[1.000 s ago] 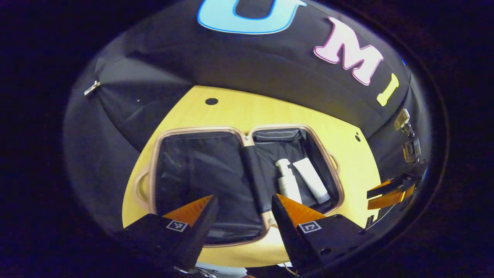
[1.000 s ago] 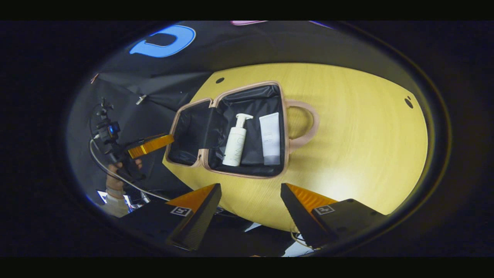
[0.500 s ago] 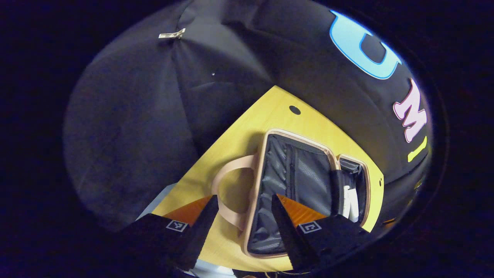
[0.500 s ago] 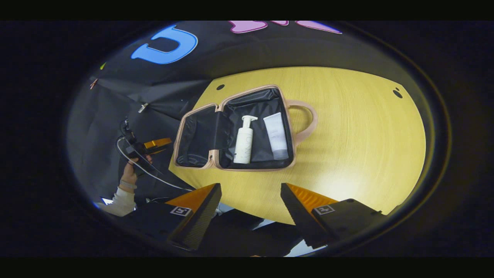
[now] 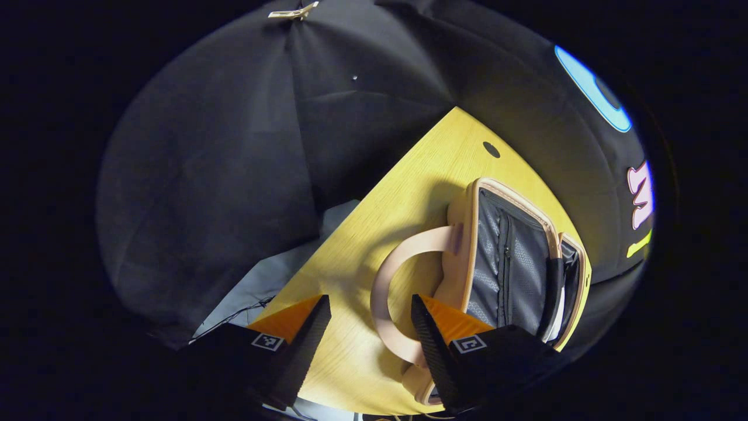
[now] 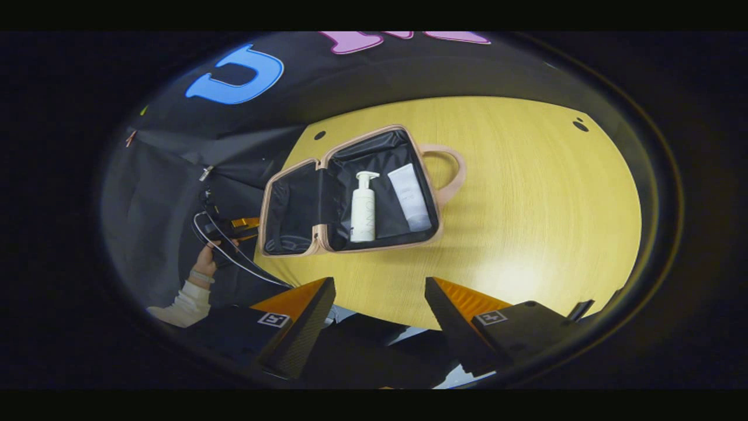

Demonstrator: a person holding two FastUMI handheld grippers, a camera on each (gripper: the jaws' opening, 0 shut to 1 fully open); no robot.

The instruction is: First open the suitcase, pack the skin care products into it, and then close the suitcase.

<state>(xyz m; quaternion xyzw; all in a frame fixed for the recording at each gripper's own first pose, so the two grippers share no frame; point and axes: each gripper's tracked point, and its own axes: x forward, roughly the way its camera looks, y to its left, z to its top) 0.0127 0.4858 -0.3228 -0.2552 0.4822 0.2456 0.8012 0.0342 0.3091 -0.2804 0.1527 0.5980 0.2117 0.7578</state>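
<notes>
The pink suitcase (image 6: 290, 204) lies open on the yellow table (image 6: 526, 204), both dark-lined halves facing up. A white pump bottle (image 6: 363, 207) and a white tube (image 6: 409, 197) lie side by side in its right half, beside the handle (image 6: 449, 169). My right gripper (image 6: 377, 316) hangs open over the table's near edge, well short of the case. In the left gripper view the left gripper (image 5: 368, 330) is open, low by the empty half (image 5: 514, 257). That half's looped handle (image 5: 380, 292) curves between the fingers without touching them. A hand (image 6: 204, 257) holds the left gripper (image 6: 239, 229) by the case's left side.
Black cloth walls close round the table (image 5: 409, 193) at the back and left. Small dark holes (image 6: 580, 125) mark the tabletop near its corners. Pale cloth and a thin cable (image 5: 234, 316) lie below the table's left edge. Bare tabletop stretches right of the case.
The left gripper has swung round from facing the open case to its left end, closing in low on the empty half's handle. The right gripper has hardly shifted.
</notes>
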